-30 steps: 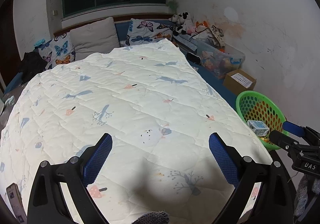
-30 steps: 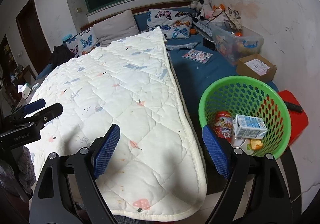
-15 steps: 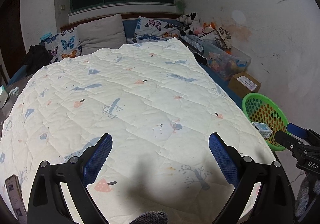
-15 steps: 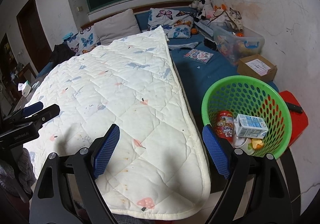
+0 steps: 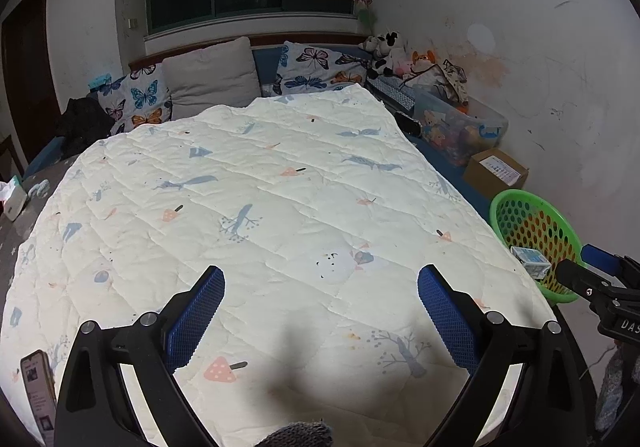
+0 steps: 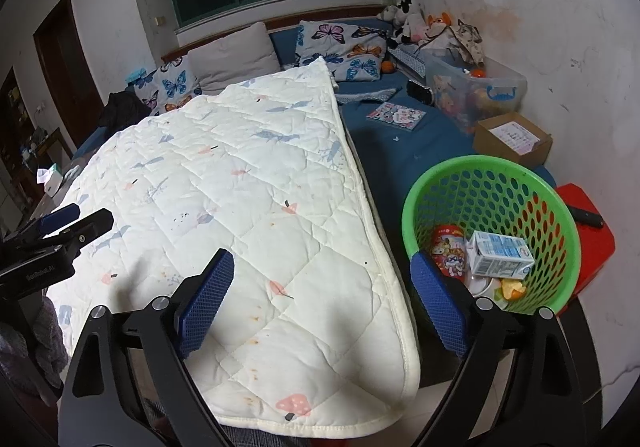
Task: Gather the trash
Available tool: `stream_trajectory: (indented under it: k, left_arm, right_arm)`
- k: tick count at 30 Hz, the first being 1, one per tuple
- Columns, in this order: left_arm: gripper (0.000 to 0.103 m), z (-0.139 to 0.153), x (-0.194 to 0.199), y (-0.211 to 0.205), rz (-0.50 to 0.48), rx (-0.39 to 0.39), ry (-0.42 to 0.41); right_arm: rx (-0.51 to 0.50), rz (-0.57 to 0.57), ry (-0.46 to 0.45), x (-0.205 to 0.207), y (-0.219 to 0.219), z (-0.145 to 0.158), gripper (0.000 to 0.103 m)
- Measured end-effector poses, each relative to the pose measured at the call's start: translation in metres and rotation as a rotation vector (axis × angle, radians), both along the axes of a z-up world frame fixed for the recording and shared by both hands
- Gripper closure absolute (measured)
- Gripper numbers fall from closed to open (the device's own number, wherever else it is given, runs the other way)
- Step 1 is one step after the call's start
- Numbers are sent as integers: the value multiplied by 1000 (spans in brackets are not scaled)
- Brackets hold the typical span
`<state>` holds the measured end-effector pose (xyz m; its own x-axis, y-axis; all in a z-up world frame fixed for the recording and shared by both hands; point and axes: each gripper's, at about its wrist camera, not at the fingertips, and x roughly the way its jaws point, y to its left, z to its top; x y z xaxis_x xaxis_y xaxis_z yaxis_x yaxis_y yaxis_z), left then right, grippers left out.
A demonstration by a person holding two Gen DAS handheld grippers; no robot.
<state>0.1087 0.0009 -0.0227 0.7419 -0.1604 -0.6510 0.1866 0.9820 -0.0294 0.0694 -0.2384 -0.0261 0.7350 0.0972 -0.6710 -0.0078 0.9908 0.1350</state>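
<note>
Both tools hover empty over the quilt (image 6: 248, 207): the right gripper (image 6: 322, 299), whose jaws have just been opening, stands spread with nothing between them, and the left gripper (image 5: 320, 311) is spread too. The green basket (image 6: 492, 171), at four o'clock, holds a milk carton (image 6: 500, 253), a red can (image 6: 450, 247) and orange peel (image 6: 512, 291) (a drop seems finished). No loose trash shows; the next move calls for finding some.

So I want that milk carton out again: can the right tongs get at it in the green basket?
Probably yes. The right tongs are open and empty, having just widened. The milk carton lies on top in the open green basket just ahead, uncovered, beside the red can.
</note>
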Motion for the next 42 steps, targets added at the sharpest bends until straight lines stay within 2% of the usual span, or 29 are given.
stream_trajectory:
  k: [20, 42]
  left_arm:
    - [9, 0, -4, 1, 13, 21, -11]
    - [8, -1, -5, -1, 12, 38, -15]
  right_arm:
    - [-36, -2, -1, 1, 2, 0, 5]
    - [-80, -47, 12, 2, 2, -7, 4]
